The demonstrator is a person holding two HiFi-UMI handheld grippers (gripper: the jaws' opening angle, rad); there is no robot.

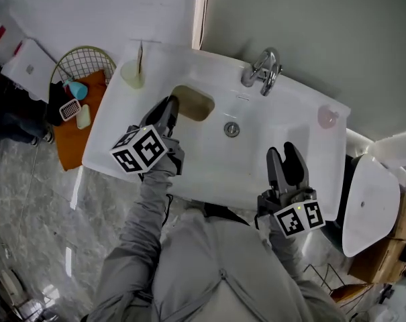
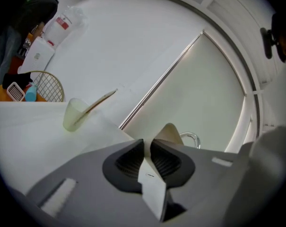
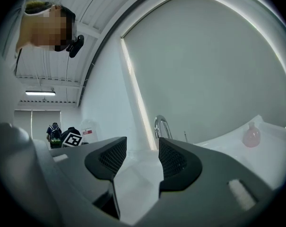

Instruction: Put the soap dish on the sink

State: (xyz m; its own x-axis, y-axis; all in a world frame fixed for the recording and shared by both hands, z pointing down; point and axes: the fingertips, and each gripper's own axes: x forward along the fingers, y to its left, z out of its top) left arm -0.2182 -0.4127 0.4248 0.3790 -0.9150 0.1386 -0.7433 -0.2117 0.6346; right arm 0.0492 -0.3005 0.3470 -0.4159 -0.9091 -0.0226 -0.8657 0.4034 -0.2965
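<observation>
Right gripper (image 1: pixel 291 158) hovers over the sink's (image 1: pixel 303 123) front edge, jaws apart, empty. Left gripper (image 1: pixel 169 113) is clamped on the soap dish's (image 1: pixel 192 104) thin rim at the basin's left edge. A pinch that thin could let it pivot or slide into the bowl. The dish looks empty. At the back left corner, a cup (image 1: pixel 132 72) holds a slim tan stick (image 1: pixel 140 54).

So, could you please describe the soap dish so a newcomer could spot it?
Start at the white sink; left of its drain, the left gripper is shut on the soap dish. It is the only tan, rounded rectangular tray; the cup behind it is pale and round.
</observation>
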